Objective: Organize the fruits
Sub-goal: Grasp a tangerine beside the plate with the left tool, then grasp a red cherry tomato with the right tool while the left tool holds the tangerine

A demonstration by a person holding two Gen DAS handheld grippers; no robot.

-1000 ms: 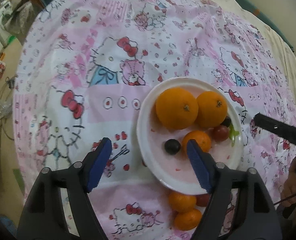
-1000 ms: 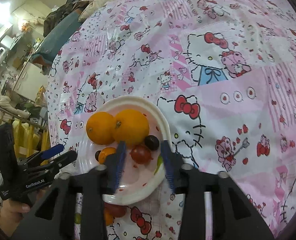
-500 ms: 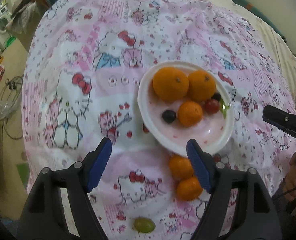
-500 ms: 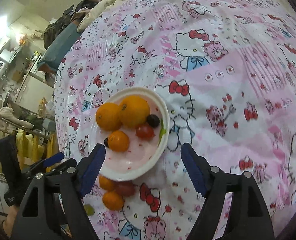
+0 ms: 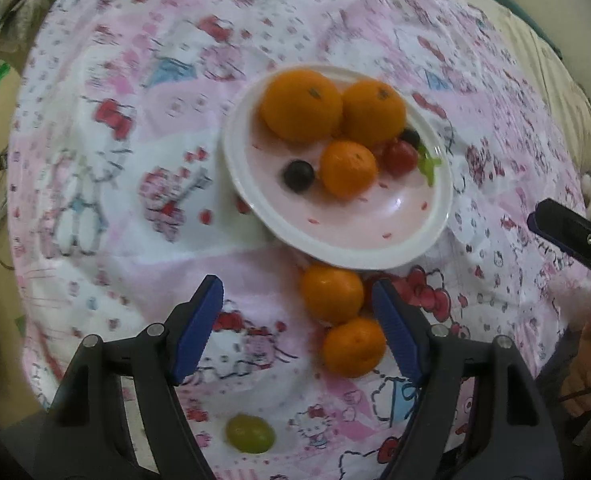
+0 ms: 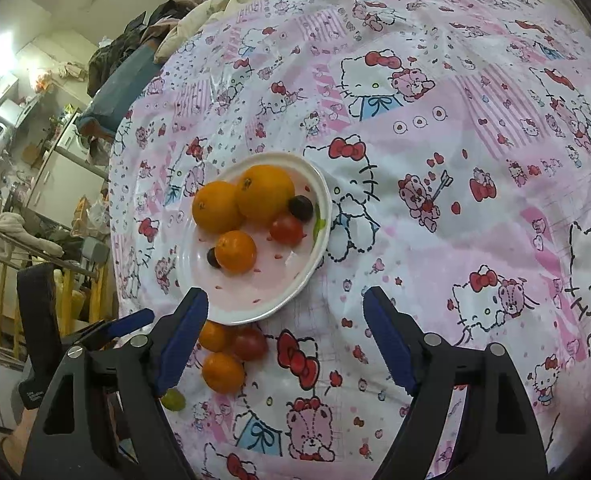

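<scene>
**Inspector A:** Left claw [image 5: 297, 322]: jaws spread wide, nothing between the blue pads [image 5: 197, 326]. It hangs above the Hello Kitty tablecloth [image 5: 135, 184], near two mandarins off the plate.

**Inspector B:** Confirmed. Right claw [image 6: 285, 338]: also spread wide and holding nothing, positioned over the near rim of the white plate [image 6: 319, 248].

**Inspector A:** Plate contents, left wrist view: two large oranges, one [image 5: 301, 106] touching the other [image 5: 373, 114], at the far side; a smaller mandarin [image 5: 349, 168] in front of them; a dark grape [image 5: 298, 175] just left of that mandarin; a red cherry tomato [image 5: 400, 157] to its right, with a second dark grape [image 5: 409, 136] behind the tomato. A green leaf scrap [image 5: 429, 164] lies by the right rim.

**Inspector B:** Off the plate, on the tabletop: one mandarin [image 5: 331, 294] just beside the plate's near edge, another mandarin [image 5: 353, 346] touching it on the near side. A red tomato [image 6: 249, 344] sits against them, clearer in the right wrist view. A green grape [image 5: 250, 434] lies apart, nearest the camera.

**Inspector A:** The left wrist frame is motion-blurred; cloth print detail is unreliable there.

**Inspector B:** Noted. Each claw shows at the edge of the other's view.
</scene>
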